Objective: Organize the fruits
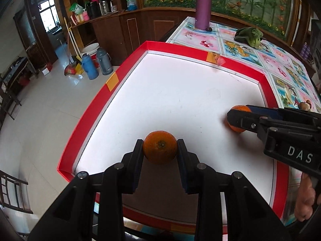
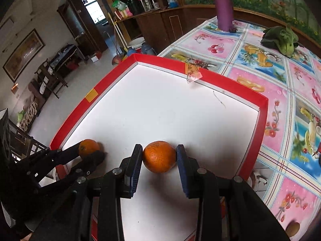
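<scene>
A red-rimmed tray with a white floor fills both views. In the left wrist view my left gripper is shut on an orange, its pads pressing both sides just above the tray floor near the front left. From the right wrist camera, the right gripper straddles a second orange that rests on the tray floor, its pads a hair off the peel. Each gripper shows in the other's view: the right gripper at the tray's right side, the left gripper by the left rim.
The tray lies on a table with a flowered cloth. A purple bottle and a leafy green vegetable stand at the far end. A small brown fruit lies near the front right. A hand holds the right gripper. Left of the tray the floor drops away.
</scene>
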`<state>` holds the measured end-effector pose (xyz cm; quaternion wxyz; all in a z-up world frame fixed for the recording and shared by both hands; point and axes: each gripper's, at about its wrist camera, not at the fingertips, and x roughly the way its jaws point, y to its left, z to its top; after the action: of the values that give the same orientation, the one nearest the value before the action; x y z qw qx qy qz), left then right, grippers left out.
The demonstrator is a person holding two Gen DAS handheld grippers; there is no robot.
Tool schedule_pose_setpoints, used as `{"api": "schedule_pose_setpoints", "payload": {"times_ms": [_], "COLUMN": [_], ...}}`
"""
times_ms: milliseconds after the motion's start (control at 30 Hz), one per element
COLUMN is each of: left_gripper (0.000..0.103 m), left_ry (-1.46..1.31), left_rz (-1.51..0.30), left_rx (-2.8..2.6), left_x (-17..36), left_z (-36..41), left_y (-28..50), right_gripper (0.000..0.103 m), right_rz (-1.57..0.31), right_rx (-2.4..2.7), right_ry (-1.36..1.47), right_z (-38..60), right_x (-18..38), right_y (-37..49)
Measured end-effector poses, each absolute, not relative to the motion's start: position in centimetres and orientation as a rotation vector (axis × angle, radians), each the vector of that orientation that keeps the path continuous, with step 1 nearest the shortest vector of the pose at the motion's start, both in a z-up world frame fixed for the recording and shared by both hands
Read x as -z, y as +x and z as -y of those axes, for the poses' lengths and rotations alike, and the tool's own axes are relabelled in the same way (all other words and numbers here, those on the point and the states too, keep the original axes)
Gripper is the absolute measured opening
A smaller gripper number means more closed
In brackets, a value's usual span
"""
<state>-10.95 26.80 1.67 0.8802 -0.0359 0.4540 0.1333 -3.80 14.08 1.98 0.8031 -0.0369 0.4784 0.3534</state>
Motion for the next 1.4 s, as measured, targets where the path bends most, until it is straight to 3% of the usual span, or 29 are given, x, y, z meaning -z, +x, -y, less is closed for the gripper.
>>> {"api": "schedule_pose_setpoints", "payload": {"times_ms": [33,133,200,267,367,533,867,1200,1400], "left_gripper": [0.035,0.044,0.072,0.077,0.078,0.084,0.089,0.089,0.089], "left_ry": [-0.072,-0.070,-0.073,-0.064,-0.055,-0.059,0.062,0.190,0.222], "left_rz": [-0.948,-0.957,-0.959,-0.940,-0.920,-0.878,-0.844,-0.915,-0.958], "left_rx": [-0.282,-0.302,-0.318,-0.350,-0.367,-0.343,-0.087,0.110,0.143], "left_x": [-1.6,-1.7,-1.7,-2.0,-2.7,-4.3,-6.0,-4.0,-2.9], "left_z": [-26.7,-26.9,-26.9,-26.8,-26.5,-24.7,-14.4,-5.5,-3.7], "left_y": [-10.9,-10.9,-10.9,-11.2,-11.3,-11.6,-11.1,-9.7,-8.7], "right_gripper": [0.048,0.058,0.060,0.061,0.066,0.066,0.067,0.067,0.049], "right_rz": [-1.028,-0.986,-0.942,-0.903,-0.848,-0.807,-0.827,-0.890,-0.908], "right_rx": [-0.752,-0.755,-0.757,-0.754,-0.735,-0.680,-0.412,-0.379,-0.390], "right_ry": [-0.079,-0.046,-0.021,0.001,0.025,0.056,0.041,0.076,0.071], "right_z": [-14.1,-13.1,-11.9,-10.5,-7.7,-1.6,11.9,14.4,14.0], "right_x": [-2.0,-2.7,-3.6,-4.5,-5.5,-6.1,-3.6,-1.1,-0.4], "right_y": [-3.8,-4.0,-4.3,-4.7,-5.4,-6.7,-9.4,-7.6,-7.0]}}
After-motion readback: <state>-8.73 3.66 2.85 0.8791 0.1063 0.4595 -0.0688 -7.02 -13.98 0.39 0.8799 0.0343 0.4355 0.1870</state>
